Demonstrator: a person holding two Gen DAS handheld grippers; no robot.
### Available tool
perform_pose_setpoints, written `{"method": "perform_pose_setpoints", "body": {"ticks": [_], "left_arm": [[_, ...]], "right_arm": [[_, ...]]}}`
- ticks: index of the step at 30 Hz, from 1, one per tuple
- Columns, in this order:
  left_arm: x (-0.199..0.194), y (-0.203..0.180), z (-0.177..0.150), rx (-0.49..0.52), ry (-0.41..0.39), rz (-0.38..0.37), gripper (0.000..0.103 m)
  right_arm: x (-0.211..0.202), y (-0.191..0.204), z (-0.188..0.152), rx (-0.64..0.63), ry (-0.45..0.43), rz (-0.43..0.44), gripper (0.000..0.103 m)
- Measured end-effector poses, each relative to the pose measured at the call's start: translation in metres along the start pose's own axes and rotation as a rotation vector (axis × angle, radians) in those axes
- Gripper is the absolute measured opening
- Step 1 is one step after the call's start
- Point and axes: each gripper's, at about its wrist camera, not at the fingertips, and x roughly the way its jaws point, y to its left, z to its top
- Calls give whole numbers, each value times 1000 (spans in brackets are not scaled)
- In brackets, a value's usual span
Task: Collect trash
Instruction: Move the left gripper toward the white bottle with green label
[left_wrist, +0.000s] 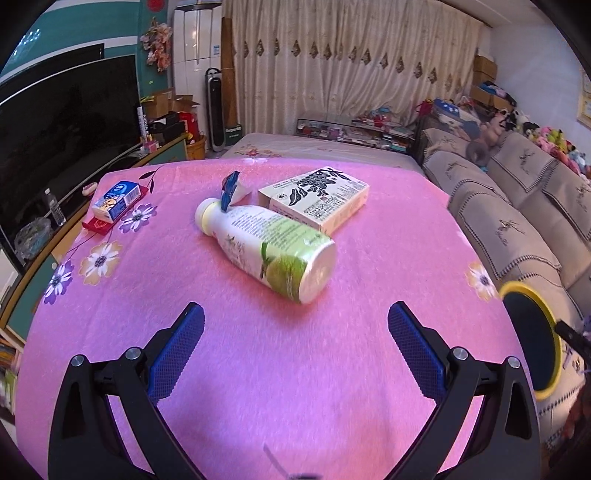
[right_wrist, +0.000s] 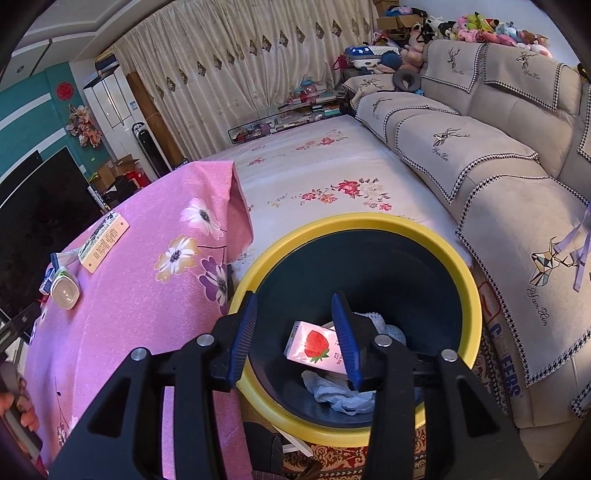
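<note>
Fingers of left gripper (left_wrist: 295, 321): spread wide, nothing between, above pink cloth (left_wrist: 369, 369). Bottle (left_wrist: 271, 247) just ahead, lying flat, base toward fingers, cap pointing away-left; green fruit label, print unreadable. Box (left_wrist: 314, 199) touching behind it. Right gripper (right_wrist: 295, 314): part open, empty, over yellow-rimmed bin (right_wrist: 469, 288); strawberry carton (right_wrist: 314, 347) inside.

Even indoor light, soft shadows; strong fisheye bending, dark vignetted corners; slight blur at near edges.
</note>
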Motion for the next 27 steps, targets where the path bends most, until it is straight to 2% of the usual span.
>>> {"method": "perform_pose_setpoints", "body": {"ticks": [7, 12, 18, 23, 27], "left_arm": [[58, -6, 20, -84, 70, 60, 98], [77, 0, 25, -121, 60, 108, 98], [74, 16, 22, -127, 56, 122, 98], [56, 35, 12, -89, 49, 133, 98], [39, 56, 6, -41, 29, 174, 98]], "right_arm": [[7, 4, 1, 1, 5, 31, 42], [14, 2, 0, 3, 18, 41, 42], [16, -1, 0, 15, 19, 47, 42], [13, 4, 1, 6, 16, 54, 42], [10, 14, 2, -8, 9, 64, 42]]}}
